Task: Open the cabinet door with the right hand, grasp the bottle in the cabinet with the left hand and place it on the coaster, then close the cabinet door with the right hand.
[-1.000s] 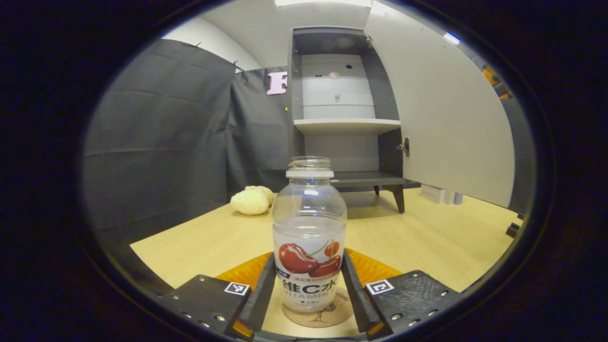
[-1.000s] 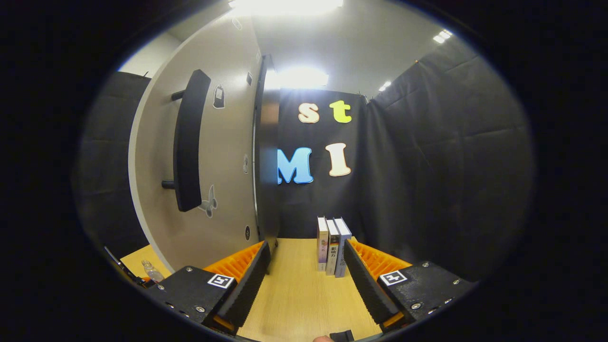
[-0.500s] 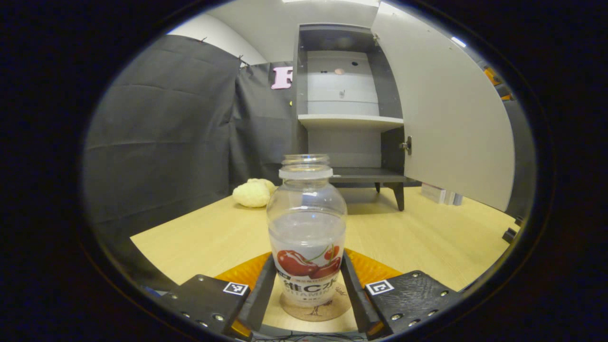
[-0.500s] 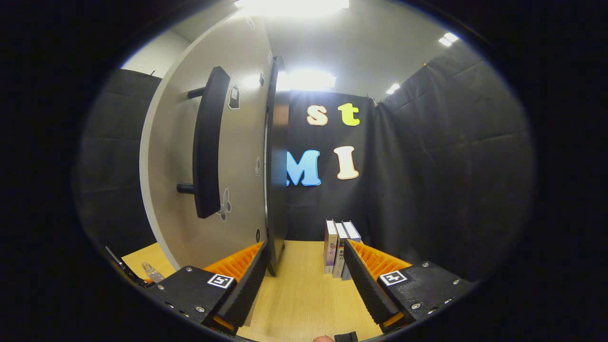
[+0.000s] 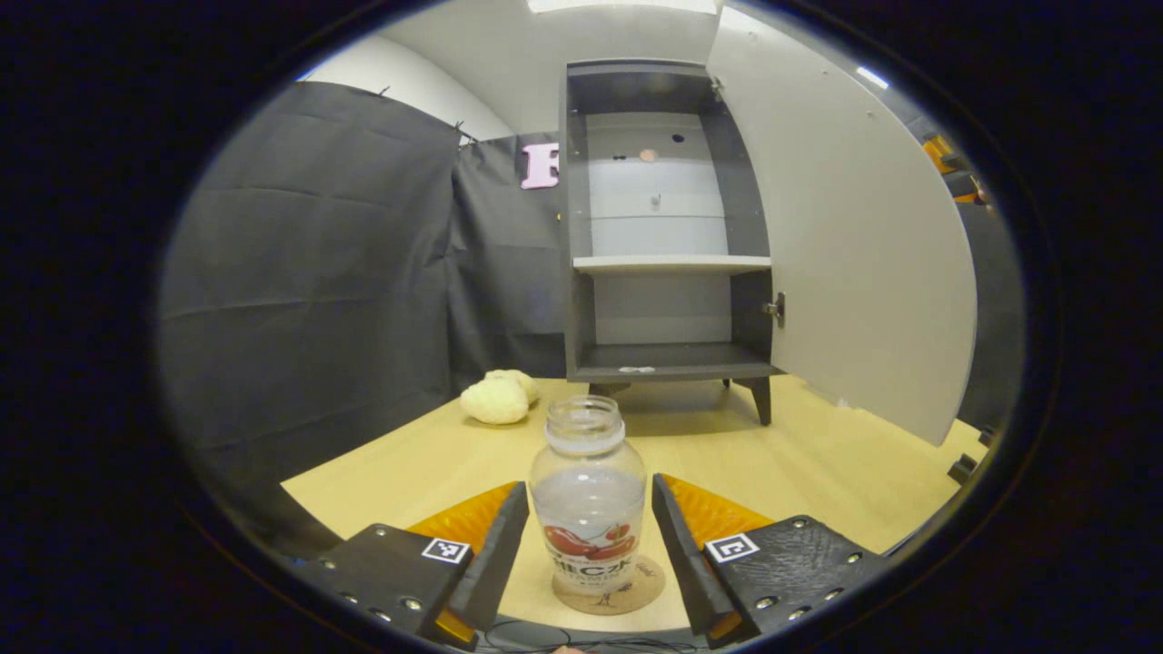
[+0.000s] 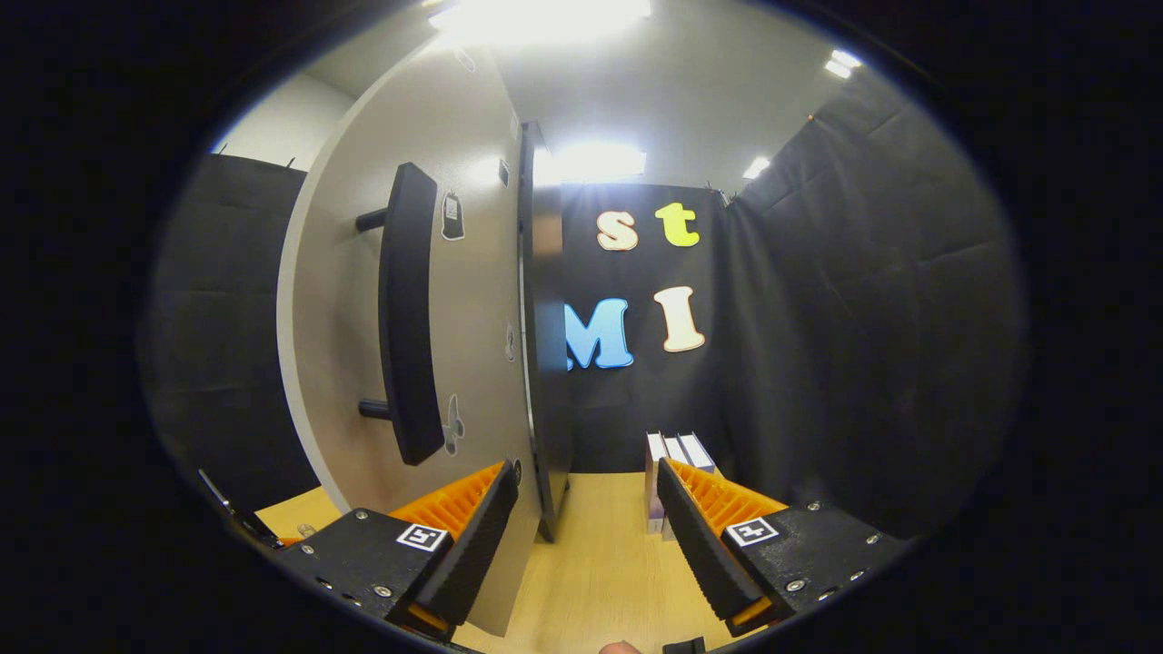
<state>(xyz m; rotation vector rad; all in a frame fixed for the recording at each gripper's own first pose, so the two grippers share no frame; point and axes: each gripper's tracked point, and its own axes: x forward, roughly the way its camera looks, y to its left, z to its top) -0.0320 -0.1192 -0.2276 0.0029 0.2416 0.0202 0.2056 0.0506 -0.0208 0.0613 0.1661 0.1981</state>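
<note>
A clear bottle with a cherry label and no cap stands upright on the round cork coaster on the wooden table. My left gripper is open, with one finger on each side of the bottle and a little gap to it. Behind stands the dark cabinet with its pale door swung wide. In the right gripper view the door's outer face and black handle are close on the left. My right gripper is open and holds nothing, its left finger beside the door's lower corner.
A white lumpy object lies on the table left of the cabinet. Several books stand upright on the table to the right of the cabinet. Black cloth walls close in both sides.
My left gripper has drawn back from the bottle, which stays on the coaster and looks smaller. The right gripper has shifted towards the door, whose handle now looms nearer.
</note>
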